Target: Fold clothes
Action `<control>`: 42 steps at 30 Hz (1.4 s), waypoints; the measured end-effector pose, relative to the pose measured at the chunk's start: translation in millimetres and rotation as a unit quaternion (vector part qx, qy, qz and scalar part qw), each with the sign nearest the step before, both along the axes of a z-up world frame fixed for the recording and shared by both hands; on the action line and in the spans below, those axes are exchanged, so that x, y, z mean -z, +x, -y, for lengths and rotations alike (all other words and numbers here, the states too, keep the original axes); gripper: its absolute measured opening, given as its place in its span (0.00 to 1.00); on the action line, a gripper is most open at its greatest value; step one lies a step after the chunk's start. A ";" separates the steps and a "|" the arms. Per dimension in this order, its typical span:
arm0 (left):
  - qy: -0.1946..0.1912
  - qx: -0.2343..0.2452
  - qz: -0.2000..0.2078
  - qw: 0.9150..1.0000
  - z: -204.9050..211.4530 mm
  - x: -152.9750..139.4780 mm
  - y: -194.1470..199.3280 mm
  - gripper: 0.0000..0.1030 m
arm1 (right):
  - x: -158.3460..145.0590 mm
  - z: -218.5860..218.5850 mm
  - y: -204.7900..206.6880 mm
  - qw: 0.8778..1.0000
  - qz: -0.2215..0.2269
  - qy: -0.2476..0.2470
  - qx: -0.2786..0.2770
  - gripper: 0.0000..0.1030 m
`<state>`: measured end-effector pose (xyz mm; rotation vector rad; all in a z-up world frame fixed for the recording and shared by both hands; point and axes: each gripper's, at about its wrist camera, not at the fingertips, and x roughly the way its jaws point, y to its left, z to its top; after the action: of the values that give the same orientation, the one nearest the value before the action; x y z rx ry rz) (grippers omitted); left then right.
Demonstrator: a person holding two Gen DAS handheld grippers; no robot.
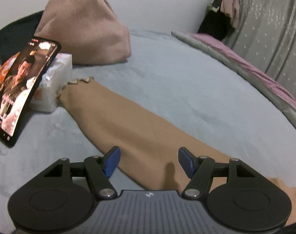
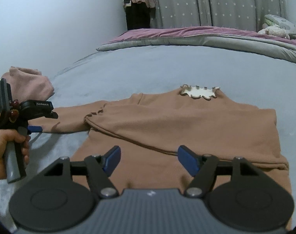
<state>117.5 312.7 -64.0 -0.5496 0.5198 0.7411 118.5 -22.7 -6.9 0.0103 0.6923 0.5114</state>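
A tan long-sleeved sweater point(image 2: 187, 120) lies flat on the blue bed sheet point(image 2: 148, 68), its white frilled collar point(image 2: 199, 92) at the far side. One sleeve is folded across its body. The other sleeve point(image 1: 128, 120) stretches out to the left, with its frilled cuff point(image 1: 77, 81) by a tissue pack. My left gripper point(image 1: 149, 159) hovers open over this sleeve near the shoulder, nothing between its blue pads. In the right wrist view the left gripper point(image 2: 35, 129) appears at the left edge, held by a hand. My right gripper point(image 2: 149, 159) stands open above the sweater's lower body.
A phone point(image 1: 17, 89) with a lit screen leans on a white tissue pack point(image 1: 54, 81). Behind them sit a folded pink knit point(image 1: 83, 29) and a dark garment point(image 1: 17, 31). A grey and purple quilt point(image 2: 187, 37) lines the far edge; clothes point(image 2: 138, 3) hang by the starred curtain.
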 end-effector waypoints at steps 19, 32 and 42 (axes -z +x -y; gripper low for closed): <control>-0.006 -0.003 0.089 0.996 -19.6 9.6 -5.4 0.00 | 17.4 6.1 -6.3 1.000 -0.022 -0.016 0.008 0.67; -0.009 0.056 0.173 0.983 -10.5 -17.2 -6.9 0.00 | 17.9 9.5 -4.6 1.000 -0.023 -0.014 0.014 0.67; -0.025 0.122 0.241 0.962 -1.9 -40.2 -5.8 0.00 | 19.6 11.2 -4.4 0.999 -0.027 -0.010 0.016 0.67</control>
<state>111.7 314.6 -23.8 -0.6744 0.1463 0.3384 114.1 -33.9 -26.6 0.0170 0.7480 0.4749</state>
